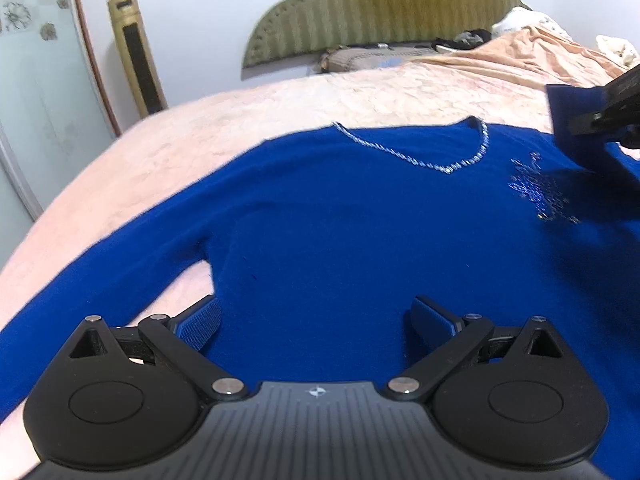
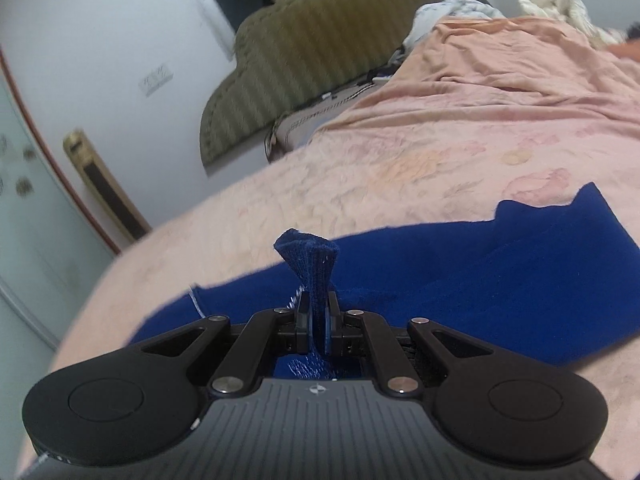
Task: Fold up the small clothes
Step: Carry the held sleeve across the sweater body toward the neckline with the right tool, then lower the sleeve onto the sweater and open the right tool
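A royal-blue sweater (image 1: 360, 232) with a silver-beaded neckline (image 1: 448, 156) lies flat on the pink bed cover (image 1: 160, 152). Its left sleeve (image 1: 80, 280) stretches toward the lower left. My left gripper (image 1: 316, 320) is open, low over the sweater's lower body, empty. My right gripper (image 2: 318, 308) is shut on the ribbed cuff (image 2: 308, 256) of the other sleeve, which sticks up between the fingers. In the left wrist view the right gripper (image 1: 600, 116) holds that sleeve above the sweater's right shoulder. The sweater also shows in the right wrist view (image 2: 480, 272).
An olive padded headboard (image 1: 380, 4) stands at the far end. A rumpled orange sheet (image 2: 500, 72) and loose bedding (image 2: 560, 4) lie far right. A gold tower appliance (image 1: 136, 52) stands by the wall beside a glass door (image 1: 36, 92).
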`<state>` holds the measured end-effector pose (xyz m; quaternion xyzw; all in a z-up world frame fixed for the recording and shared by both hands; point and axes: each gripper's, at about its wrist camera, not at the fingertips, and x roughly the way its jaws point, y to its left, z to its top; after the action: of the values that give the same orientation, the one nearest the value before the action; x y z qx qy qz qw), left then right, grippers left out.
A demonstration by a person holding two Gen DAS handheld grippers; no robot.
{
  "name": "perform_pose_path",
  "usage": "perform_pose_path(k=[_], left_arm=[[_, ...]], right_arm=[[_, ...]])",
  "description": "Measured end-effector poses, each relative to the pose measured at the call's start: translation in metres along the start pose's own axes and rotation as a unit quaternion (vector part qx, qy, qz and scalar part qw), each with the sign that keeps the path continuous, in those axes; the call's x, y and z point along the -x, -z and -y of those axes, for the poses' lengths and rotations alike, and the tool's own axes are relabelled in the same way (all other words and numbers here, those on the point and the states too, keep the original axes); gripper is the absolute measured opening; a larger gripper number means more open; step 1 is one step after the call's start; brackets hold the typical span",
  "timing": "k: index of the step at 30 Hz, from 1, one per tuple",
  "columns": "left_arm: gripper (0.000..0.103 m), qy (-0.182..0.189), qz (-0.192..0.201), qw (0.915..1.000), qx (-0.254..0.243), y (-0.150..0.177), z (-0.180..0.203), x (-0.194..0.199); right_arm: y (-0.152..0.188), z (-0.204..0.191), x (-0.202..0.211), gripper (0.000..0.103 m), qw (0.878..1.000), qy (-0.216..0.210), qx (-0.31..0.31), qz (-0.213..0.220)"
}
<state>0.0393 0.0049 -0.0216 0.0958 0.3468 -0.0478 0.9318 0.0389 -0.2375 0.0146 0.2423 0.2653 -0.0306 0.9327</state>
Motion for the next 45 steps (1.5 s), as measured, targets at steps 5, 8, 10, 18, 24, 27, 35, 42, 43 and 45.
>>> perform_pose_path(k=[5, 8, 10, 18, 24, 27, 35, 42, 43, 45], left_arm=[[0.102, 0.025, -0.019, 0.9993, 0.017, 0.001, -0.010, -0.002], [0.102, 0.032, -0.027, 0.9987, 0.028, 0.001, -0.013, -0.001], [0.102, 0.033, -0.026, 0.9988, 0.026, 0.002, -0.013, 0.003], [0.102, -0.006, -0.015, 0.9999, -0.001, 0.007, -0.019, 0.015], [0.102, -0.007, -0.027, 0.9994, 0.019, 0.006, -0.034, 0.011], [0.102, -0.009, -0.028, 0.9992, 0.026, 0.007, -0.039, 0.010], [0.102, -0.015, -0.031, 0.9989, 0.031, 0.010, -0.049, 0.009], [0.102, -0.025, -0.045, 0.9974, 0.051, 0.013, -0.063, 0.004], [0.102, -0.025, -0.047, 0.9971, 0.054, 0.014, -0.065, 0.004], [0.102, -0.025, -0.049, 0.9968, 0.057, 0.014, -0.066, 0.003]], right_arm=[[0.013, -0.039, -0.007, 0.009, 0.987, 0.052, 0.154, 0.011], [0.014, -0.062, -0.008, 0.009, 0.976, 0.053, 0.211, 0.016], [0.014, -0.080, -0.010, 0.009, 0.968, 0.052, 0.243, 0.023], [0.024, -0.142, -0.038, 0.009, 0.960, 0.011, 0.281, -0.002], [0.039, -0.178, -0.053, 0.009, 0.959, -0.016, 0.283, -0.019], [0.046, -0.190, -0.058, 0.009, 0.957, -0.026, 0.287, -0.025], [0.054, -0.223, -0.071, 0.009, 0.952, -0.052, 0.301, -0.028], [0.056, -0.234, -0.086, 0.009, 0.956, -0.070, 0.279, -0.053], [0.057, -0.235, -0.091, 0.009, 0.957, -0.072, 0.273, -0.060], [0.058, -0.234, -0.097, 0.009, 0.961, -0.077, 0.255, -0.068]])
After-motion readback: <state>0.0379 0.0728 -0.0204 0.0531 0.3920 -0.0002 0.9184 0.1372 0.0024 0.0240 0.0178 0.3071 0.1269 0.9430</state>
